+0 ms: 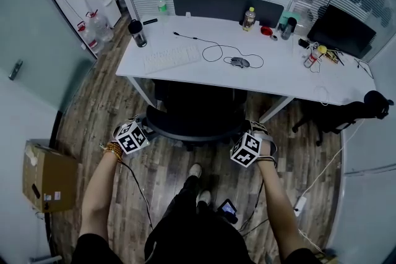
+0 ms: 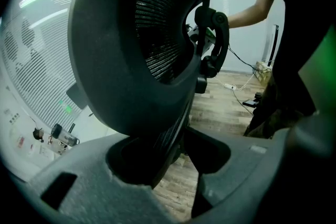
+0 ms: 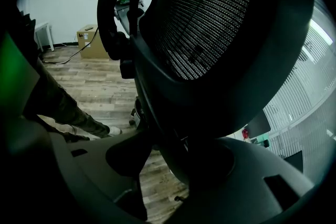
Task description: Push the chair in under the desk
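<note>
Nearest, the person's shoes point(image 1: 198, 185) stand on the wooden floor point(image 1: 164, 170), with a cable point(image 1: 139, 190) trailing down from the left arm; just ahead, the left hand-held gripper point(image 1: 137, 127) and the right hand-held gripper point(image 1: 252, 133) meet the two ends of the backrest point(image 1: 192, 128) of the black chair point(image 1: 195, 105). Each gripper's own view shows its jaws apart and astride the backrest's rim, with floor visible between the rim and one jaw; neither is clamped. The chair's seat already lies partly beneath the front edge of the white surface point(image 1: 185, 74), between its slanted legs point(image 1: 276, 109); beyond lie a keyboard point(image 1: 171, 57) and a mouse point(image 1: 240, 62).

Judged hazards:
- With the rim only straddled, a push aimed off-line could let it slide out of the jaws.
- Unequal force from the two sides could swivel the seat, so the chair runs askew into a leg.
- A hard knock against the surface might jolt the items on it.
- The trailing cable could snag underfoot.
</note>
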Motion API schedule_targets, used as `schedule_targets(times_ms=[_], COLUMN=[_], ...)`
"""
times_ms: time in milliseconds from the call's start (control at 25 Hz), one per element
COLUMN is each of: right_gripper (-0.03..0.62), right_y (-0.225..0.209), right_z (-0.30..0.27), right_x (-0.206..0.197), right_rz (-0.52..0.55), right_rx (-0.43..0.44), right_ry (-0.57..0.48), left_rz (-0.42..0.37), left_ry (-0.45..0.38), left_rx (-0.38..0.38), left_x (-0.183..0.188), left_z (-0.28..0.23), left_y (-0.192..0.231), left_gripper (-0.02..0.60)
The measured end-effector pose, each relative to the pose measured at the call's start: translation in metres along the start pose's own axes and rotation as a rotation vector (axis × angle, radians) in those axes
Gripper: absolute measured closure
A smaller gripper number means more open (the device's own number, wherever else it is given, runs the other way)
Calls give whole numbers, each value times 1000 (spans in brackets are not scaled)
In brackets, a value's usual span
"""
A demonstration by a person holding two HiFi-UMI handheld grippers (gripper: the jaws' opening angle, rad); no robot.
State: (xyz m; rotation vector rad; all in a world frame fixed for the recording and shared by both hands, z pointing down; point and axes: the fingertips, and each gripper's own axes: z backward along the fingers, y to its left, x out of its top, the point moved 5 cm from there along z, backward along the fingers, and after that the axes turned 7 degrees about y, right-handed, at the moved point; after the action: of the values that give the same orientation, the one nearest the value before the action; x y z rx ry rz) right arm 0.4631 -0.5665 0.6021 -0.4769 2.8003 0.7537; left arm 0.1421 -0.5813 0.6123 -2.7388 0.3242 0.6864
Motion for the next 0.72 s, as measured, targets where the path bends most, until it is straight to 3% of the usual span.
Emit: schedule_targets(times_ms=[720], right_gripper=[378], right_y=[-22], right_z=[-14], right_x=[10], right_rz=[-16], right_rx=[-2], right_ry=[14], left_rz=[-26], left_ry=[-13], left_rx=[0], left_x=[2], left_z=[-11], left_y=[32], left_gripper=[379])
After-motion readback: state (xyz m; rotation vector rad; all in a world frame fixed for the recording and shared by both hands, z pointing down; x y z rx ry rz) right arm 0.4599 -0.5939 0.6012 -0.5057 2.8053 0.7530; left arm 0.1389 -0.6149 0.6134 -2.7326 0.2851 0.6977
